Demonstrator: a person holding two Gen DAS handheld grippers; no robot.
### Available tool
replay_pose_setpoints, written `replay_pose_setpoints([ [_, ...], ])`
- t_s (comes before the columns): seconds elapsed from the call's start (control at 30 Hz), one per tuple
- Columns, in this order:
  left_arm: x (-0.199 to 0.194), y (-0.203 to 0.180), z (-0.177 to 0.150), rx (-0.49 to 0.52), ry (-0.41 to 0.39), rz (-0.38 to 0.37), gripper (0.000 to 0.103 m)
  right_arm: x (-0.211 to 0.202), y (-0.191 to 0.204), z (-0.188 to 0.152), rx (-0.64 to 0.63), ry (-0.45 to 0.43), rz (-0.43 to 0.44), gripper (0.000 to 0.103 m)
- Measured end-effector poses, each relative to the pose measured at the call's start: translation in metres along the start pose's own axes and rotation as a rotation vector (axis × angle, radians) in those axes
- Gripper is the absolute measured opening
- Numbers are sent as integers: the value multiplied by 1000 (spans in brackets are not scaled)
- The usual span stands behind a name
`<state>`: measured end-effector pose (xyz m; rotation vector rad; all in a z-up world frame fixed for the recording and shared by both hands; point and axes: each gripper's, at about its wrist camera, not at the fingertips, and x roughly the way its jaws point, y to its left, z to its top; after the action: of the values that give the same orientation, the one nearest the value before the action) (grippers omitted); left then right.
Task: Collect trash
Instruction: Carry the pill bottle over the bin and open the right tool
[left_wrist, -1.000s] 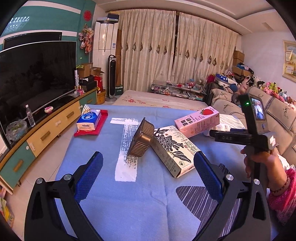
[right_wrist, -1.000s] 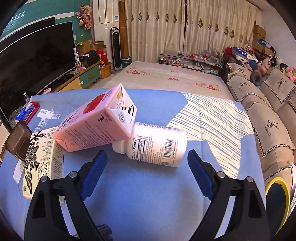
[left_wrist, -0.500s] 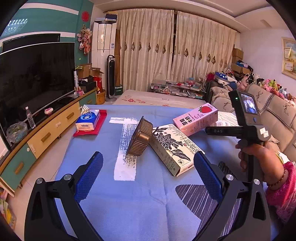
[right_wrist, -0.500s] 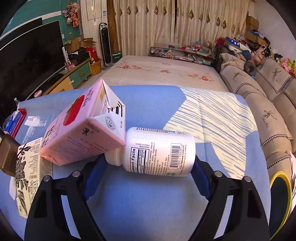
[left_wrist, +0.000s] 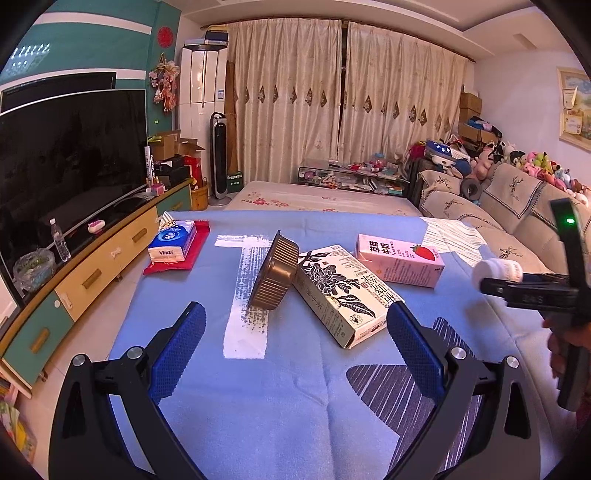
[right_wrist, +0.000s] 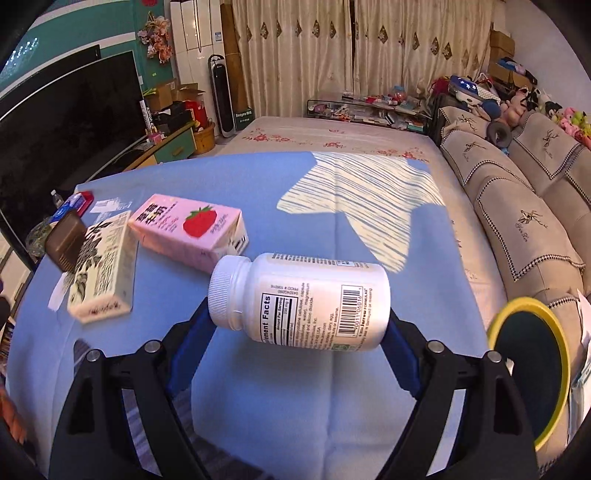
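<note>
A white pill bottle is held sideways in the right gripper, lifted clear of the blue-covered counter, cap pointing left. The gripper's blue pads are closed against the bottle's two ends, cap and base, so the grip runs along its length. To the near right, a round bin with a yellow rim is seen at the counter's edge, well apart from the bottle; it is judged to be where the trash goes.

Left and a little farther off, a pink strawberry milk carton lies flat on the counter. Beside it, farther left, a cream box with a black flower print lies flat, with a brown ribbed tray propped against its far-left side. A blue tissue pack on a red mat rests at the far left.

The left gripper is held wide open and empty above the near counter, pointed toward the cream box.

The main risk is judged to be slippage: the bottle is smooth and rounded, and an end-to-end pinch on a ridged cap could let it pivot or pop out during a quick swing toward the bin. It could also be released short of the rim and roll off the counter.
</note>
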<state>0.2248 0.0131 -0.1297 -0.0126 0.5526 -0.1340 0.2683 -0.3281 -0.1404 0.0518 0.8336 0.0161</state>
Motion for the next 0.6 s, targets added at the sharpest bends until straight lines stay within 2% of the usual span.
replay_pose_setpoints([
  [0.23, 2, -7, -3, 31, 3, 7, 97, -43, -52, -26, 89, -57, -36, 80],
  [0.33, 5, -8, -4, 38, 13, 10, 97, -53, -93, -32, 154, -73, -113, 80],
  [0.47, 8, -11, -5, 47, 20, 9, 97, -56, -160, -46, 267, -59, -222, 80],
  [0.6, 11, -14, -7, 59, 27, 10, 97, -50, -209, -64, 352, -30, -310, 80],
])
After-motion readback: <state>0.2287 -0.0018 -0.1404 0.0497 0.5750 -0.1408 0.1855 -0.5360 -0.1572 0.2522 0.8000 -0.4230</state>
